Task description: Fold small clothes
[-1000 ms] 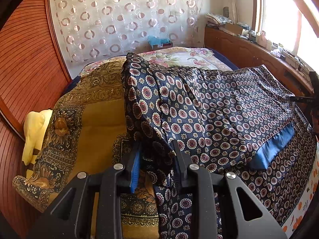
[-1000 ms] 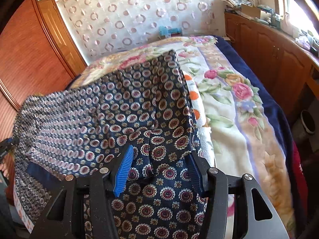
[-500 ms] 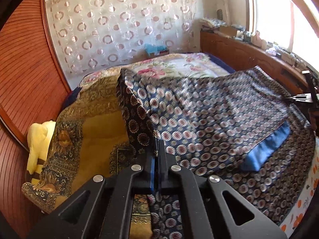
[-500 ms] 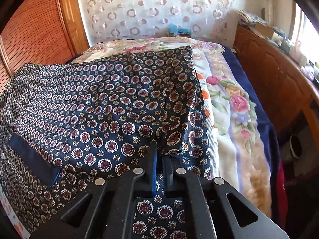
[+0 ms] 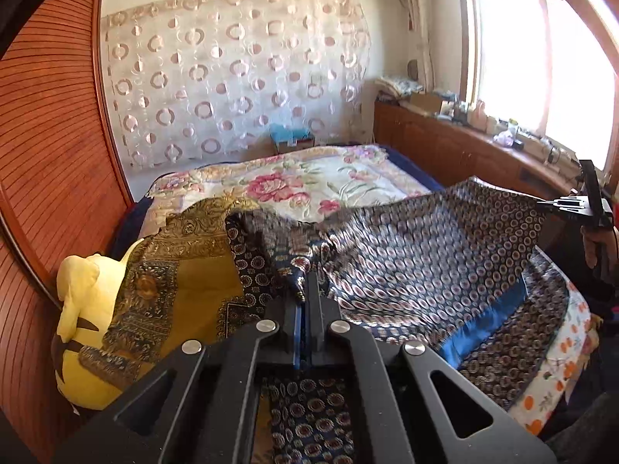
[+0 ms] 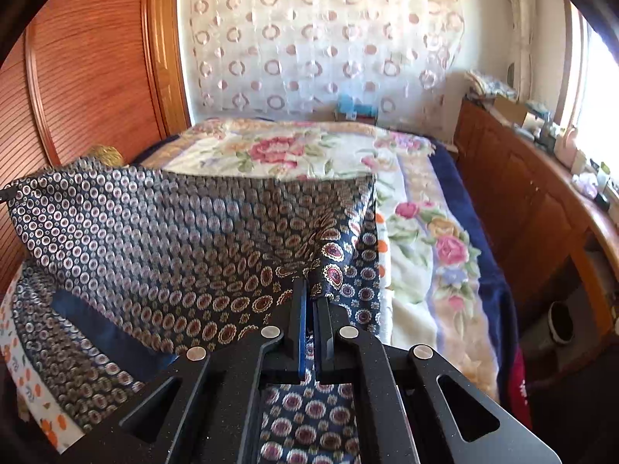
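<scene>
A navy patterned garment (image 5: 425,255) with a plain blue band (image 5: 483,324) hangs stretched above the bed, held at two corners. My left gripper (image 5: 308,282) is shut on its near left corner. In the right wrist view the same garment (image 6: 162,232) spreads leftward, and my right gripper (image 6: 309,290) is shut on its near right corner. The right gripper (image 5: 572,205) also shows at the right edge of the left wrist view, pinching the cloth, with a hand (image 5: 597,243) below it. The lower layer of the garment still lies on the bed.
A floral bedspread (image 6: 418,232) covers the bed. An ochre patterned cloth (image 5: 185,282) and a yellow plush toy (image 5: 85,301) lie at the left. A wooden wardrobe (image 5: 50,154) stands left, a wooden cabinet (image 6: 522,193) with clutter runs under the window on the right.
Both grippers went from open around the garment's corners to shut on them, then rose, lifting the top layer off the bed so more floral bedspread shows behind it.
</scene>
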`<state>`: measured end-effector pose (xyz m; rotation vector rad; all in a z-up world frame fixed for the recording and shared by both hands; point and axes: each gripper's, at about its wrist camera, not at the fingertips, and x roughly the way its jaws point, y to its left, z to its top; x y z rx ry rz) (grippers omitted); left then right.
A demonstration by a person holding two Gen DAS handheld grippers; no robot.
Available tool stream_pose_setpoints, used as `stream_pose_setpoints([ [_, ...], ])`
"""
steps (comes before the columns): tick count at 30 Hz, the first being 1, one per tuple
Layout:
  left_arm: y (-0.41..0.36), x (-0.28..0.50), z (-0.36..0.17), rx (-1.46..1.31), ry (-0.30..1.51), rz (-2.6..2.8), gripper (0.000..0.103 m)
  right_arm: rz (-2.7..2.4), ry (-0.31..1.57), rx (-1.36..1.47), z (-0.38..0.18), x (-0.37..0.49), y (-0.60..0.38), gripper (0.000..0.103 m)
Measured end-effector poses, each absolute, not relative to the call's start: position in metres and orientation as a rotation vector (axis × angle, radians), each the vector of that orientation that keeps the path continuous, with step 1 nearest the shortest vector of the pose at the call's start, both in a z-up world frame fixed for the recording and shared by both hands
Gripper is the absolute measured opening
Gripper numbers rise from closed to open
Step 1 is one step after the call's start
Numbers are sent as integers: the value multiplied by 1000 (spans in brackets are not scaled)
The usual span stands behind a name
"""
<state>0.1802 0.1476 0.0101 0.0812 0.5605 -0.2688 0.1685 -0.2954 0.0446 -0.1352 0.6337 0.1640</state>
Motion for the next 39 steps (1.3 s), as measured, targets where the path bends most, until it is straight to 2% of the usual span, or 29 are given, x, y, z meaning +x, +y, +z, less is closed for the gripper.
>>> stream_pose_setpoints([
  [8, 152, 131, -4, 64, 567, -283, 2, 159, 577, -166, 58, 100, -288, 2],
  [19, 159, 114, -100, -25, 744, -227, 2, 100, 752, -143, -29, 80, -298, 2],
  [29, 172, 122, -114, -40, 758, -201, 2, 85, 789, -159, -50, 95, -307, 2],
  [32, 170, 116, -110, -27, 744, -189, 3, 68, 769, -180, -43, 88, -301, 13],
  [33, 169, 114, -109, -25, 741, -188, 5, 50, 758, -181, -40, 86, -301, 16],
  [34, 169, 112, -108, -23, 740, -186, 23, 41, 743, -183, -40, 80, -296, 24],
  [35, 169, 109, -108, -25, 734, -187, 34, 33, 721, -184, -37, 77, -294, 34],
  [36, 169, 107, -107, -30, 722, -192, 45, 25, 703, -185, -35, 70, -291, 40],
  [37, 169, 105, -106, -35, 713, -200, 48, 16, 682, -187, -32, 66, -289, 50],
  [38, 169, 106, -106, -39, 716, -204, 53, 2, 660, -187, -29, 61, -286, 56],
  [39, 169, 106, -106, -46, 721, -202, 62, -9, 638, -185, -26, 56, -283, 57],
])
